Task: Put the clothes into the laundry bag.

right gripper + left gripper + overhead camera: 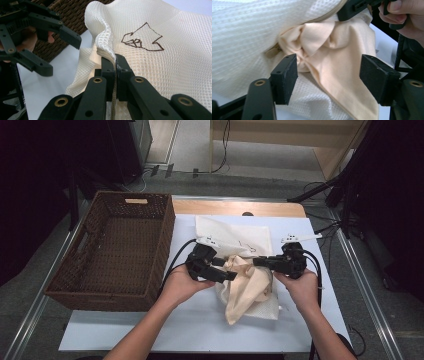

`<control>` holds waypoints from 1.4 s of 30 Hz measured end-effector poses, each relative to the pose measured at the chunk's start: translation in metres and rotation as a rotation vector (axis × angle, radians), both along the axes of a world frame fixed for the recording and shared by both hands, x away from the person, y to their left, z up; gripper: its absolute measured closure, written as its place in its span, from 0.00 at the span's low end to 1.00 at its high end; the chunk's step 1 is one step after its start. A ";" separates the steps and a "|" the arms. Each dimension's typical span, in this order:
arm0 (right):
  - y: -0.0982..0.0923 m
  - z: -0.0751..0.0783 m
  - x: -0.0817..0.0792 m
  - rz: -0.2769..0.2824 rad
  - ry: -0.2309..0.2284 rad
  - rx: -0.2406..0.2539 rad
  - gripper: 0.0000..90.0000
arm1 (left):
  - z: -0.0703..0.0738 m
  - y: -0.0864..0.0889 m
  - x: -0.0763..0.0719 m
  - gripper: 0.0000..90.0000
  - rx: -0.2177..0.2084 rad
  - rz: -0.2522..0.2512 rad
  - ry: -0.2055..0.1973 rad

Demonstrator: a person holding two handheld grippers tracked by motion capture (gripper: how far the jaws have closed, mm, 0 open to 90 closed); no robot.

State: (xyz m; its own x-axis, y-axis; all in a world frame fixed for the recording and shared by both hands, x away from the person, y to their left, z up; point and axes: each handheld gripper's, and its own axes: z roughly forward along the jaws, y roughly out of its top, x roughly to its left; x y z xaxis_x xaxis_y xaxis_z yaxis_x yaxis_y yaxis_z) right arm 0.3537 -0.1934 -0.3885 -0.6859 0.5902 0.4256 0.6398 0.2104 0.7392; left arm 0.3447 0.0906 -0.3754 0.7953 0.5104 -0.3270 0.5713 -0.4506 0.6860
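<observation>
Black jaws of the right gripper point(115, 67) stand at the bottom centre of the right gripper view, pressed together on the rim of a white mesh bag point(160, 50), with the folded edge rising between them toward the top of the frame. At the lower middle of the left gripper view, the left gripper point(328, 75) has its 2 jaws set wide apart, pressing on nothing; a bunch of cream cloth point(329, 52) lies in the gap, spilling from the bag's mouth, where a tan zip edge shows at mid left. In the high view both grippers sit at the centre of the frame, the left gripper point(226, 270) left of the cloth and the right gripper point(260, 262) right of it, with bag and cloth heaped between them on a white table point(150, 330). A brown wicker basket point(80, 285) stands at the left of that frame, just beside the left hand. I judge the cloth light, limp and easy to crease; it will sag and slide rather than keep a shape, so a pinch on a thick gathered fold near the bag's mouth should hold better than one on a single loose layer. The mesh looks thin and a little slippery, with the seamed rim its firmest part.
</observation>
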 end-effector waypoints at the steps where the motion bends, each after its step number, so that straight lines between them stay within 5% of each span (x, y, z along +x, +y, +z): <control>1: -0.001 0.000 0.000 0.001 -0.004 -0.002 0.97 | 0.000 0.002 0.001 0.33 0.009 0.001 0.000; 4: -0.001 0.000 0.001 0.004 0.001 0.001 0.97 | -0.004 0.005 0.005 0.38 0.043 -0.002 0.001; 7: 0.000 0.000 0.002 0.009 0.003 0.005 0.97 | -0.010 0.008 0.011 0.58 0.111 0.022 -0.002; 14: 0.003 0.000 0.003 0.020 0.007 0.007 0.97 | -0.015 0.005 0.019 1.00 0.136 0.065 -0.023; 21: 0.002 0.000 0.003 0.021 0.007 0.008 0.97 | -0.023 -0.008 0.033 1.00 0.178 0.065 -0.032; 24: 0.002 0.001 0.003 0.021 0.006 0.009 0.97 | -0.027 -0.013 0.035 1.00 0.161 0.071 -0.036; 42: 0.002 0.000 0.004 0.010 0.011 0.002 0.97 | -0.020 -0.051 0.013 1.00 0.147 0.033 -0.109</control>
